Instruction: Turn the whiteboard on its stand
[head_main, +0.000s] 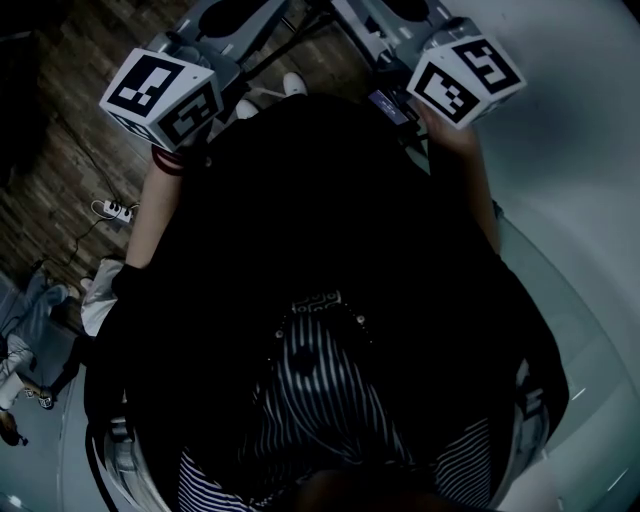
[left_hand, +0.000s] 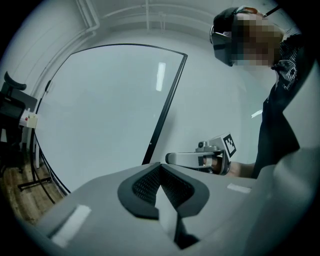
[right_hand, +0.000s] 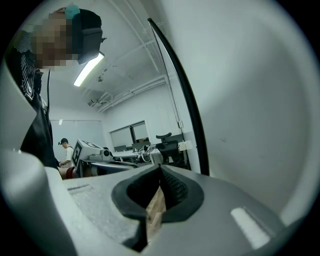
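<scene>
Left gripper (left_hand: 160, 167): jaws pressed together at the tips, nothing between them. Right gripper (right_hand: 160, 172): jaws likewise closed and empty. The whiteboard (left_hand: 105, 110) stands upright close in front of both. It fills the left of the left gripper view, its black edge (left_hand: 165, 107) slanting down to just above the jaws. In the right gripper view it fills the right side. Whether either gripper touches it cannot be told. A power strip (head_main: 112, 209) lies on the wooden floor (head_main: 60, 150).
</scene>
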